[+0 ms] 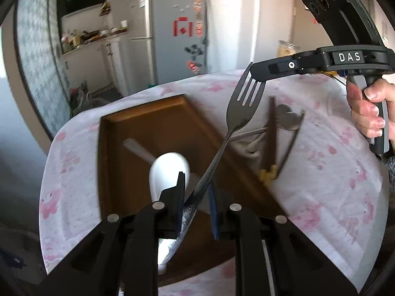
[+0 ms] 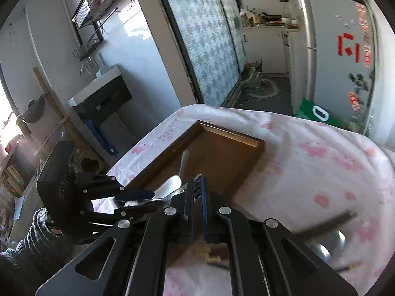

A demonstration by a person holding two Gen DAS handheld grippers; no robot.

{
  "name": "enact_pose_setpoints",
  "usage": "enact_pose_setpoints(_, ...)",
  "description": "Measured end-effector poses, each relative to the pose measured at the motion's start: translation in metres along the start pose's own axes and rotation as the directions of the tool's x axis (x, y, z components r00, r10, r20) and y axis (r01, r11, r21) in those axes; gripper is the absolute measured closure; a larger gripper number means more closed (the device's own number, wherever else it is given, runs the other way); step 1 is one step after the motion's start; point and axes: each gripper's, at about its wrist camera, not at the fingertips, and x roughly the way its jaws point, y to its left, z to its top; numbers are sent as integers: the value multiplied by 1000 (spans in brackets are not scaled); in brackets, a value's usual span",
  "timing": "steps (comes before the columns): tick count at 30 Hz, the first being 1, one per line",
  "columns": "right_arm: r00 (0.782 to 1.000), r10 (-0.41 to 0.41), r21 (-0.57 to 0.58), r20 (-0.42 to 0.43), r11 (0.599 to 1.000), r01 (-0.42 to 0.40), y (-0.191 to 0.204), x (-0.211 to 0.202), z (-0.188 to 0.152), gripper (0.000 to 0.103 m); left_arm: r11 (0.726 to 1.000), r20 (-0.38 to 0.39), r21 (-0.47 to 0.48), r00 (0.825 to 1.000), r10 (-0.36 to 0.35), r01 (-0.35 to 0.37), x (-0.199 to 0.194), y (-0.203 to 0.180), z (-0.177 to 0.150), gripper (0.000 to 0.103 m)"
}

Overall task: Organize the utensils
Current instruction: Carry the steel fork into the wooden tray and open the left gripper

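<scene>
My left gripper clamps the fork by its handle, above the tray. My right gripper pinches the fork's tines. White spoon lies in the tray. Chopsticks and metal spoon lie on the cloth beside the tray.

Home kitchen | silver fridge with magnets | cluttered counter over white cabinets | wall sink | table under pink floral cloth
</scene>
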Motion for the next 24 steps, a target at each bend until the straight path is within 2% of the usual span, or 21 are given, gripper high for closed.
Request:
enact_pose_setpoints(6, 999, 6, 4, -47, 1000, -6, -2, 40, 12, 97, 997, -3, -72, 1000, -4, 4, 7, 24, -5, 84)
enact_pose_setpoints(16, 996, 13, 85, -91, 996, -5, -26, 84, 10, 95, 996, 3, -89, 1000, 17, -16, 9, 32, -7, 85)
enact_pose_setpoints(17, 996, 15, 93, -91, 996, -6, -27, 85, 10, 94, 996, 11, -93, 1000, 21, -20, 7, 32, -8, 82)
enact_pose_setpoints(20, 996, 5, 102, -89, 995, 4, -25, 88, 8, 92, 996, 35, -92, 999, 12, -8, 1, 31, -8, 65)
enact_pose_setpoints(21, 996, 2, 102, -91, 995, 8, -24, 87, 7, 91, 996, 46, -87, 999, 11, -7, -1, 30, -8, 55)
enact_pose_setpoints(22, 996, 7, 103, -92, 995, 3, -23, 87, 6, 87, 997, 54, -82, 999, 6, -2, -3, 28, -7, 49)
enact_pose_setpoints(24, 996, 7, 95, -91, 995, 1, -19, 83, 4, 78, 998, 65, -64, 998, -1, 5, -5, 22, -7, 44)
